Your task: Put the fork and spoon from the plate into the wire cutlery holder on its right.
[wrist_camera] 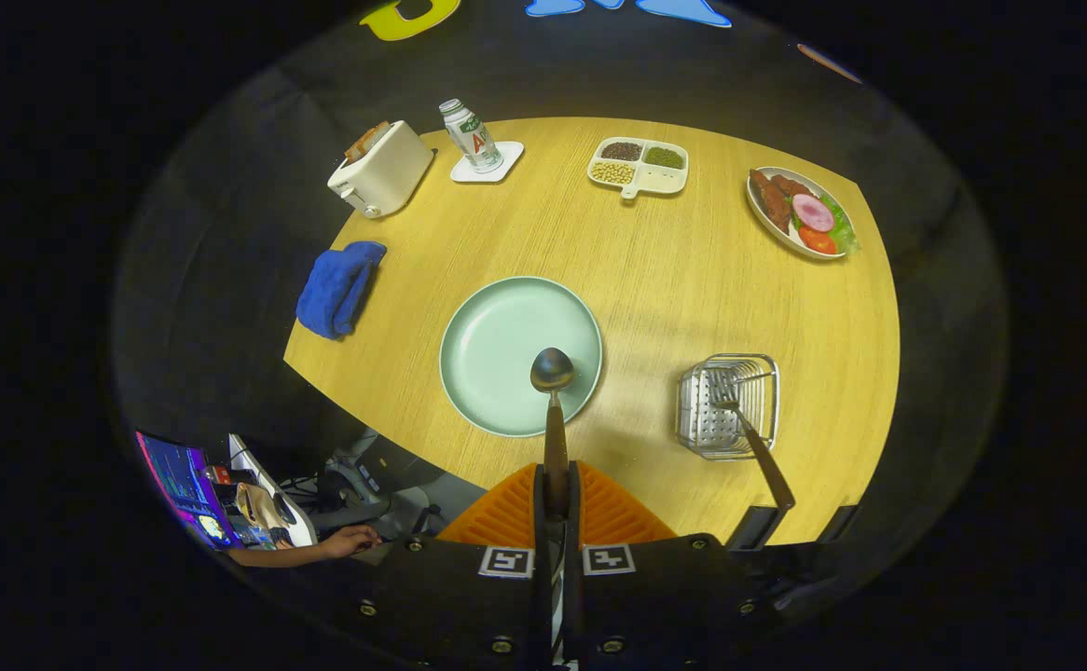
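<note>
Pinching the spoon (554, 410) by its handle, the claw (556, 494) is holding it with the bowl hanging over the near rim of the pale green plate (483, 354) on the round wooden table (674, 270). To the plate's right, the fork (749, 429) is standing tines-down in the wire cutlery holder (728, 405), its handle leaning out toward the claw. Beyond the plate, a blue cloth (338, 287), toaster (380, 170), bottle (471, 136), divided snack tray (639, 166) and food plate (800, 212) are sitting.

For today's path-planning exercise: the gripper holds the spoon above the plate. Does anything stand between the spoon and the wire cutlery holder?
Nothing visible does. The gripper is shut on the spoon; bare table lies between it and the wire cutlery holder, where the fork already leans.
</note>
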Tool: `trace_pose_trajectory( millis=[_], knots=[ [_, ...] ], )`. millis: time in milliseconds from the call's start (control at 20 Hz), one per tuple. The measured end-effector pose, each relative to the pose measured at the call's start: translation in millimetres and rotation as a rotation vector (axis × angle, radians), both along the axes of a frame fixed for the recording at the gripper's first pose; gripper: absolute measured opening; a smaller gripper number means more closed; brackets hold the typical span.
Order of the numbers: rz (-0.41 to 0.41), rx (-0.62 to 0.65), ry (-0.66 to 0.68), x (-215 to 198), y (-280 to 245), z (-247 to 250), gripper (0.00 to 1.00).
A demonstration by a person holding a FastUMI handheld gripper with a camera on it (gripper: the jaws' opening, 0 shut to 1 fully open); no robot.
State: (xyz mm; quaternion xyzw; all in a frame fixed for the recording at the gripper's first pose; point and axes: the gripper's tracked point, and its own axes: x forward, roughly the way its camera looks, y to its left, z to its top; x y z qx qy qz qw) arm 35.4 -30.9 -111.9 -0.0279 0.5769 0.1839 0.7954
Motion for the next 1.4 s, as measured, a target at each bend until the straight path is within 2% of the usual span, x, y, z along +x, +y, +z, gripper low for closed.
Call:
trace_pose_trajectory(
  millis=[650,1000,1400],
  knots=[
    [-0.114,-0.035,-0.025,-6,-82,38,0.05],
    [-0.175,-0.048,-0.005,2,-112,25,0.05],
    [-0.193,-0.068,0.046,16,-125,-1,0.05]
  ],
)
